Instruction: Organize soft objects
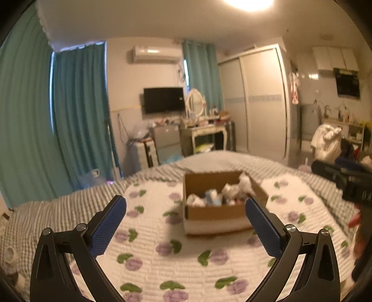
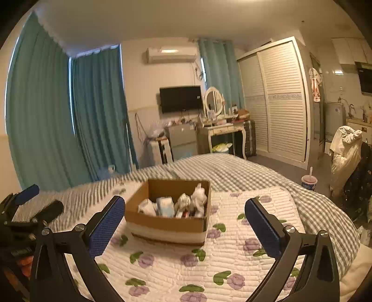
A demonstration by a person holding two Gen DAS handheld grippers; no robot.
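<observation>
Cardboard box (image 2: 167,223) of soft white bundles (image 2: 198,197) sits on the floral quilt (image 2: 209,267) ahead of my left gripper (image 1: 186,216) and right gripper (image 2: 184,216), both spread wide and holding nothing.

Warm, dim yellow cast; ceiling lamp (image 1: 248,3) glares overhead; left view soft, fisheye edges bowed and dark

Right gripper (image 2: 184,223) fingers (image 2: 107,225) spread wide before cardboard box (image 2: 167,224) on quilt (image 2: 209,262).

teal curtains (image 2: 97,111) left of frame, wall TV (image 2: 181,98) center, white louvered wardrobe (image 2: 276,100) right, warm ceiling light (image 1: 248,3) up top
</observation>
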